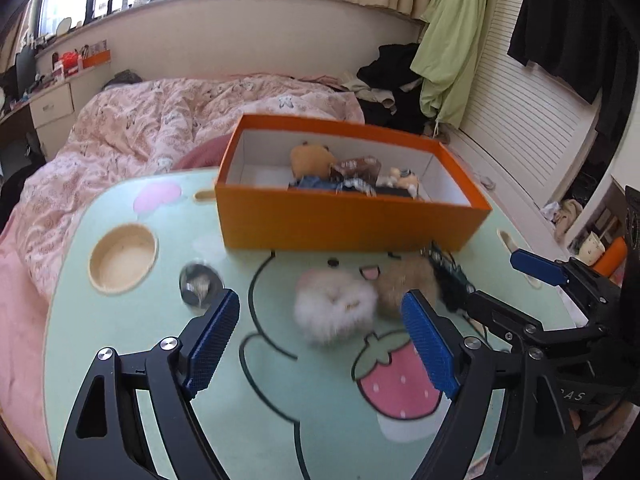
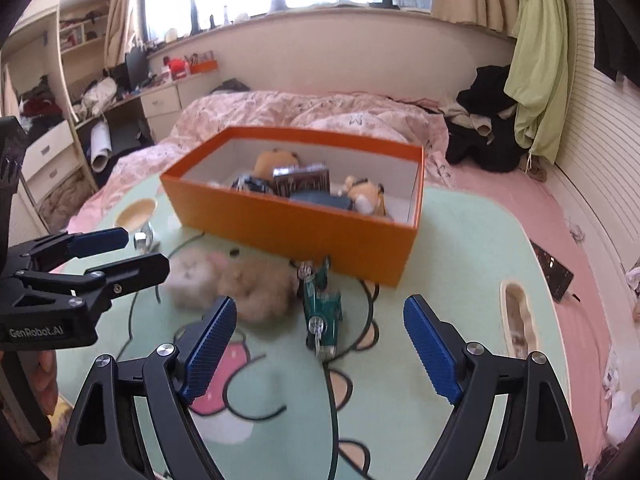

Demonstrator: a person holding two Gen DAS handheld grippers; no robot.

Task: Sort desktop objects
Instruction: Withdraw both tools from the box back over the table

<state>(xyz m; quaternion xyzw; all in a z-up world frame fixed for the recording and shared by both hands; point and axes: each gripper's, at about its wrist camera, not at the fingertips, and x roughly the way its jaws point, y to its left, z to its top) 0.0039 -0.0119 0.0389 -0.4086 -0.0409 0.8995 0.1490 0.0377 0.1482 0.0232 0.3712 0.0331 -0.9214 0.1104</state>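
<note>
An orange box stands open on the far half of a pale green table printed with a cartoon bear and a strawberry. Inside the box lie a tan stuffed toy against the far wall, a dark patterned packet in front of it, something blue and a small orange-and-white plush toward the right end.

In front of the box, on the table, two fluffy balls sit touching each other: a white one and a tan one on its right. Just beside the tan ball, and close to the box's near wall, stands a green toy car. To the left of the box's near corner lies a small shiny round tin, and further left of the box a round cup well is sunk into the table.

The left gripper hangs above the table in front of the box, its blue pads spread wide with nothing between them; the white ball lies beyond its fingertips. The right gripper is likewise spread wide and grasps nothing, with the toy car lying between and just beyond its fingertips in the right wrist view.

A bed with a pink quilt lies behind the box, and a dark phone rests past the table's edge, right of the box.
</note>
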